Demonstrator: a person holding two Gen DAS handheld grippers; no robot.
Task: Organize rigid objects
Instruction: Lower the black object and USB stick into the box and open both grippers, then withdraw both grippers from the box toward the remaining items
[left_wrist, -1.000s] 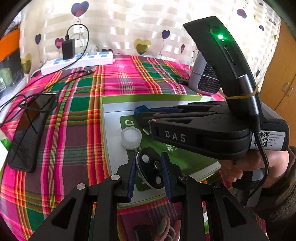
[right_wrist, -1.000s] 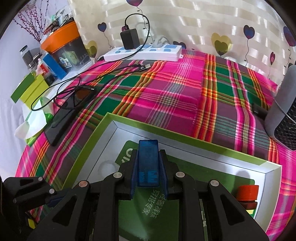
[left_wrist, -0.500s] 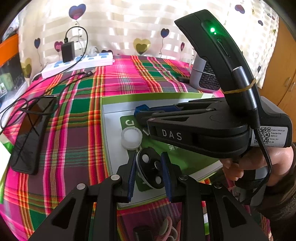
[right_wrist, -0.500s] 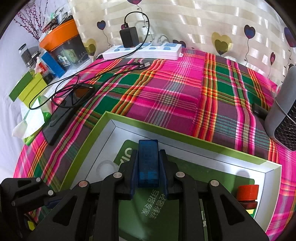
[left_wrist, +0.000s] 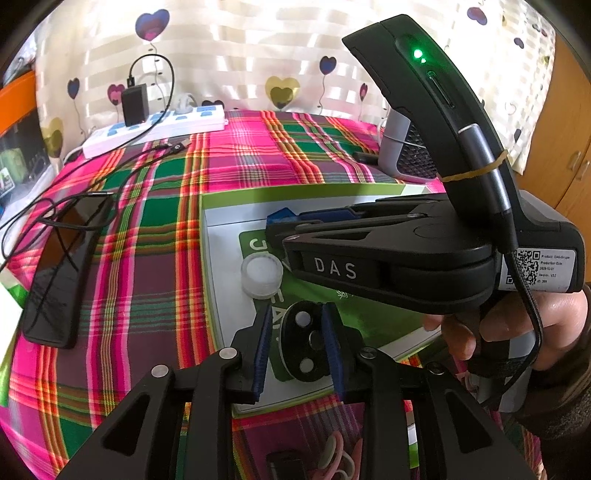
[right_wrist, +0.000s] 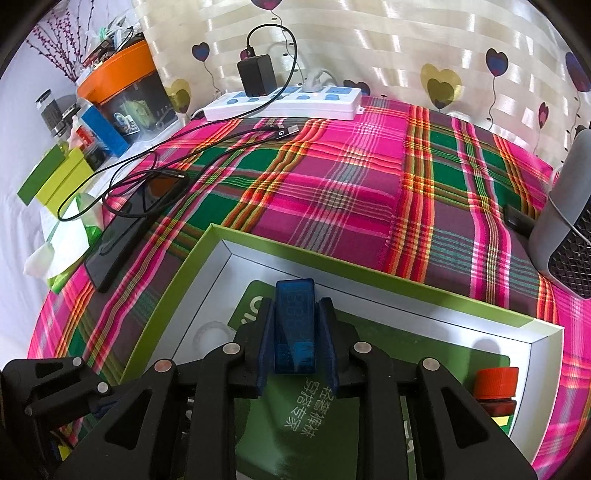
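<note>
1. Both hand-held grippers' jaws have just been opening; neither has shifted place since a second ago.
2. The left hand-held gripper (left_wrist: 297, 349) stands apart around a black disc (left_wrist: 303, 341), a gap showing on its left.
3. The right hand-held gripper (right_wrist: 298, 345) stands slightly apart around a blue block (right_wrist: 295, 325).
4. Both hover over the green tray (right_wrist: 424, 288), near a white cap (left_wrist: 261, 272).

Right claw (right_wrist: 297, 345), jaws just opening, straddles blue block (right_wrist: 295, 325) over green-rimmed box (right_wrist: 373, 280).
</note>
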